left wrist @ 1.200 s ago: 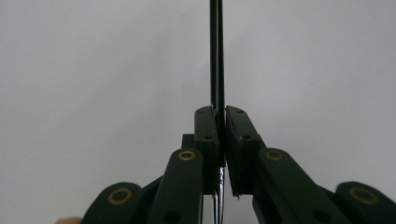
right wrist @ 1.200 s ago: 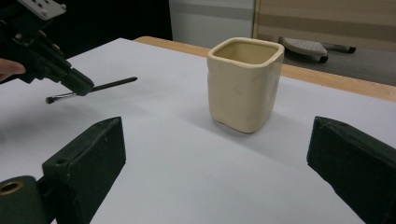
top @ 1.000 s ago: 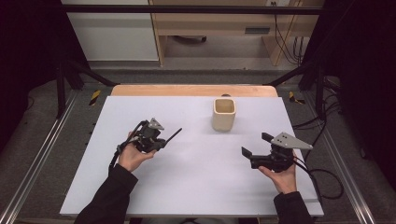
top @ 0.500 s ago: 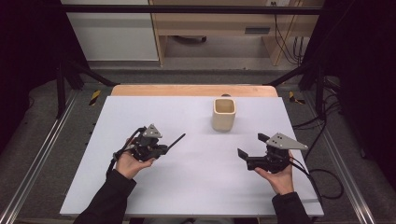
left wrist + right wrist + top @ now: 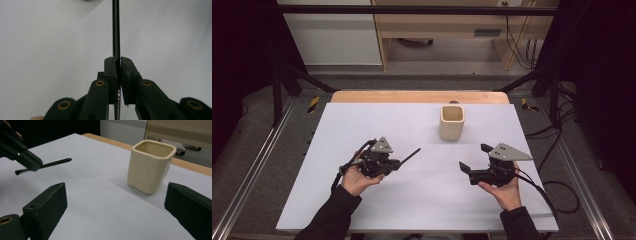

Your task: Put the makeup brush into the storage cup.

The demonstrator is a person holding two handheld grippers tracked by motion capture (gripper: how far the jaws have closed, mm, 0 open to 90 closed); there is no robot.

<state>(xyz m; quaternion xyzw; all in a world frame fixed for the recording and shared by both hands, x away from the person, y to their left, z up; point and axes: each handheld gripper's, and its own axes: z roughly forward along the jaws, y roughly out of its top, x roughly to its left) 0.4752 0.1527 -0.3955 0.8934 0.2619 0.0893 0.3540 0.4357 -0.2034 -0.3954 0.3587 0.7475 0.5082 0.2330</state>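
Cream cup (image 5: 452, 122), black pen (image 5: 410, 155), white table (image 5: 362, 120), blk jaws.

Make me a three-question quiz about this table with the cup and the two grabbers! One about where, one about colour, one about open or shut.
1. Where is the cup?
A. Toward the table's far edge
B. In the left gripper
C. On the floor

2. What colour is the cup?
A. Red
B. Cream
C. Blue

3. How is the right gripper?
A. Shut on the cup
B. Shut on a stick
C. Open

Answers: 1 A, it stands on the white table beyond both grippers. 2 B, its walls look pale cream. 3 C, its jaws stand wide apart; the left gripper pinches the thin black stick.
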